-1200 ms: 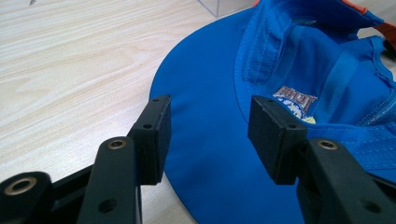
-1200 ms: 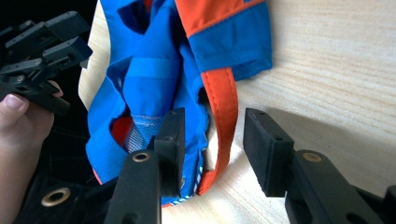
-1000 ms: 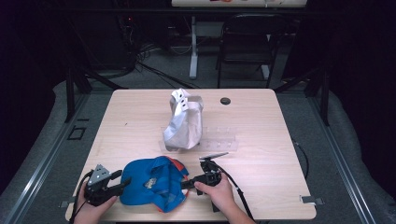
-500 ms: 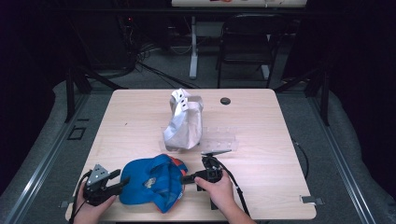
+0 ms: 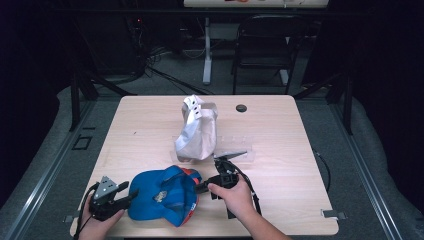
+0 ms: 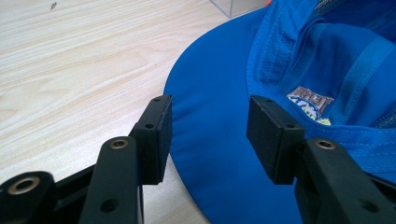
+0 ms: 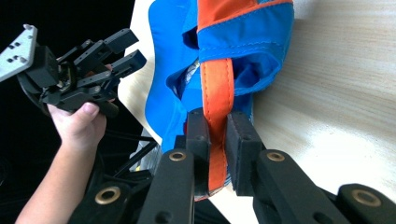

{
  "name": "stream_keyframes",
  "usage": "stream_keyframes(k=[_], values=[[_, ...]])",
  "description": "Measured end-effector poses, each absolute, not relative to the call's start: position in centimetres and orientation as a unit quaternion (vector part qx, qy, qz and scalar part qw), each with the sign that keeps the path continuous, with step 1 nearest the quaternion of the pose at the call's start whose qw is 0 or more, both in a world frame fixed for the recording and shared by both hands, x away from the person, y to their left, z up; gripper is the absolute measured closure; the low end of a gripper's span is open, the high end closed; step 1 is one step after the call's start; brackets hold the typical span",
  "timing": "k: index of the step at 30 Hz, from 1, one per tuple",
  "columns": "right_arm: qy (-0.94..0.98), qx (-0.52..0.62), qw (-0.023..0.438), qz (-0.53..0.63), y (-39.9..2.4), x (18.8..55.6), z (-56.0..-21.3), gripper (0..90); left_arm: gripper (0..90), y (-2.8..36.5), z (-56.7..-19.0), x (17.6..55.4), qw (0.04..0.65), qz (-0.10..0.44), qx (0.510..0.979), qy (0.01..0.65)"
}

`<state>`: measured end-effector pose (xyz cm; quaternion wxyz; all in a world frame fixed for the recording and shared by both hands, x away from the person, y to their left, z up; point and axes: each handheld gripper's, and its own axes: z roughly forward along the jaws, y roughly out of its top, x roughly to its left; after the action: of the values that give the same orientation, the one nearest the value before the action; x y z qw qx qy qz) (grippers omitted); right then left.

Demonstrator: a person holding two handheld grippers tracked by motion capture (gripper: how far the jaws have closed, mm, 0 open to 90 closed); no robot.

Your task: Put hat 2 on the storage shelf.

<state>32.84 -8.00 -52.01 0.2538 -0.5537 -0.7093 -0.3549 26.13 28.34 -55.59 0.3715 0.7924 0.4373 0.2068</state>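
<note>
Blue cap with orange strap, silver-grey bag, pale wood-grain table, black tongs

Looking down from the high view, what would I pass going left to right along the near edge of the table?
Left tongs → blue cap → right tongs, closed on the cap's orange strap.

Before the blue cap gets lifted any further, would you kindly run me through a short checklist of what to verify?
1. Right gripper pinching the cap's orange strap: ok; jaws have just been closing, strap between the pads.
2. Left gripper gripping the brim: not ok; jaws open, astride the brim's edge.
3. Blue cap fully on the table: ok.
4. White bag apart from the cap: ok.
5. Strap firmly attached: cannot tell.
</note>
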Motion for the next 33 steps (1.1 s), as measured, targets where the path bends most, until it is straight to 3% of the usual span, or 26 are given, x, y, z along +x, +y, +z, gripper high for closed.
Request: stream_keyframes(k=[18,33], values=[[-0.692,-0.565,0.299,-0.336,-11.1,33.7,-47.7,83.2,51.7,28.1,-55.7,26.1,0.372,0.212,0.792,0.436],[-0.675,-0.575,0.289,-0.362,-13.2,33.9,-43.7,87.4,52.0,28.0,-55.4,26.0,0.371,0.218,0.794,0.430]])
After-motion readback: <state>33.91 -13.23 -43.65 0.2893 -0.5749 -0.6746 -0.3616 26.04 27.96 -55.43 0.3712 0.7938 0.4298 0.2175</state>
